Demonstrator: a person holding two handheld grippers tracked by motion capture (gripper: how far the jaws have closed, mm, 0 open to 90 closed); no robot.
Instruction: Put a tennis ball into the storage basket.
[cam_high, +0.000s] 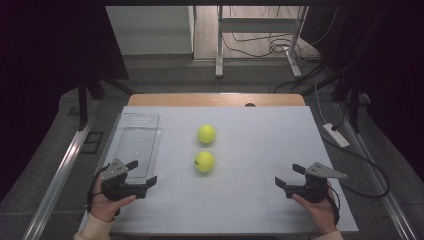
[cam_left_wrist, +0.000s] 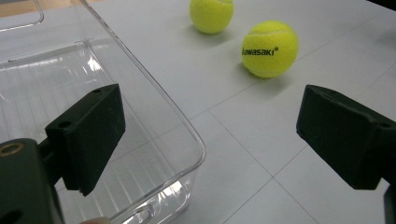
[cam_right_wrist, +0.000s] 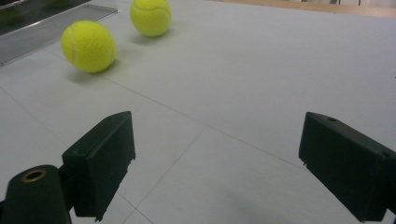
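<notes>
Nearest to me, my left gripper (cam_high: 143, 174) sits at the near left of the white table (cam_high: 250, 200), its jaws spread wide and holding nothing; my right gripper (cam_high: 289, 175) rests at the near right, jaws likewise spread and empty. In the left gripper view, one jaw overlaps the near corner of the clear plastic tray (cam_left_wrist: 140, 98), whose bottom and left parts run out of frame; its transparent walls are hard to trace except by glints along the rim. Beyond the jaws, the nearer tennis ball (cam_high: 204, 161) lies on the bare table, well apart from both grippers, with the printed word "kawasaki" legible on it in the left gripper view. Just behind it lies the farther tennis ball (cam_high: 206, 133), its top cut off by the frame edge in both gripper views. Farthest, a wooden table edge (cam_high: 215, 99) borders the white surface.
</notes>
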